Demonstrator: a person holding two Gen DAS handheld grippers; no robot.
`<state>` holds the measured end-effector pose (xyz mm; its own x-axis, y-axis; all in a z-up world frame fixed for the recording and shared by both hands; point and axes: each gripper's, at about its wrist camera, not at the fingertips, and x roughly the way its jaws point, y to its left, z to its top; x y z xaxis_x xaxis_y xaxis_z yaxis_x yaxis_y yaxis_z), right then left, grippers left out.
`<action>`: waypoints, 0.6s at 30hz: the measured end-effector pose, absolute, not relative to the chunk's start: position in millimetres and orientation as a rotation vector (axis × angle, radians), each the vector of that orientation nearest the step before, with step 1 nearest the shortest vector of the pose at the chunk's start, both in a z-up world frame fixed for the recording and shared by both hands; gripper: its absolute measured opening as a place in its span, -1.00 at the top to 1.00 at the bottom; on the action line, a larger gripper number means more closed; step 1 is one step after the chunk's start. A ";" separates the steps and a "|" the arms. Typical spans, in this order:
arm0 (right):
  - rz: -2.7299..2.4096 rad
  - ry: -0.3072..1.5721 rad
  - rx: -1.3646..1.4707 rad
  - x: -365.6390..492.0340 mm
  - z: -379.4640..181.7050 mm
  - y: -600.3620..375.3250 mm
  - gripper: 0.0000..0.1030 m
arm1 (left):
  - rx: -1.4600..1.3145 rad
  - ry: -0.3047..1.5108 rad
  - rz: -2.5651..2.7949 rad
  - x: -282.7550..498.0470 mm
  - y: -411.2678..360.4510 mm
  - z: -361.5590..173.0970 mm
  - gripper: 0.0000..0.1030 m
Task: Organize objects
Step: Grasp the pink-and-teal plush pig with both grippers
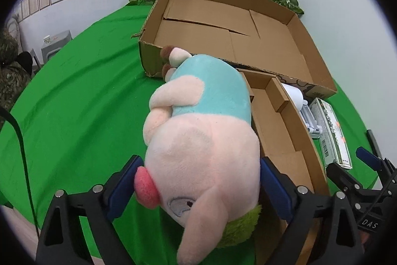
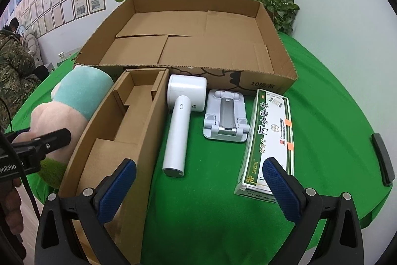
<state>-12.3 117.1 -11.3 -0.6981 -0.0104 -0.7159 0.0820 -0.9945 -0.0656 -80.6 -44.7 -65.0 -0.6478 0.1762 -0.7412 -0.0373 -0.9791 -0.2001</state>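
A plush pig (image 1: 198,140) with a pink head and teal body lies on the green cloth, left of a small divided cardboard tray (image 1: 278,121). My left gripper (image 1: 198,186) straddles its head; the blue pads touch the snout on one side and the cheek on the other. The right wrist view shows the pig (image 2: 74,101) with one left finger (image 2: 44,138) against it. My right gripper (image 2: 198,186) hangs open over bare cloth, between the tray (image 2: 129,116) and a green-and-white medicine box (image 2: 270,135). A white handheld device (image 2: 178,121) and a white folding stand (image 2: 225,116) lie ahead of it.
A large open cardboard box (image 2: 188,71) stands behind the items, with nothing inside. Potted plants (image 2: 275,4) sit at the back corners. A black bar (image 2: 383,158) lies at the right table edge. People (image 2: 12,61) sit far left. The right gripper (image 1: 354,165) shows at the left view's edge.
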 end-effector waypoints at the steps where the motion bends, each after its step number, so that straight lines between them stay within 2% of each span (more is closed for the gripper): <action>1: -2.849 0.159 1.190 -11.4 -9.2 114.3 -0.99 | -1.248 -0.255 2.737 -79.0 -45.6 -64.9 -0.74; 9: -2.845 0.274 1.097 -9.3 14.5 86.5 -0.99 | -1.208 -0.351 2.695 -67.5 -66.1 -63.2 -0.50; 18: -2.594 0.363 0.839 9.3 69.8 18.9 -0.99 | -1.107 -0.432 2.764 -33.6 -103.7 -54.2 -0.45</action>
<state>9.3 18.9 69.8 -0.7453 -0.2820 -0.6042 0.4371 -0.8909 -0.1234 -33.6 -103.7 -54.2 -0.7214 0.2271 -0.6542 -0.0167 -0.9501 -0.3115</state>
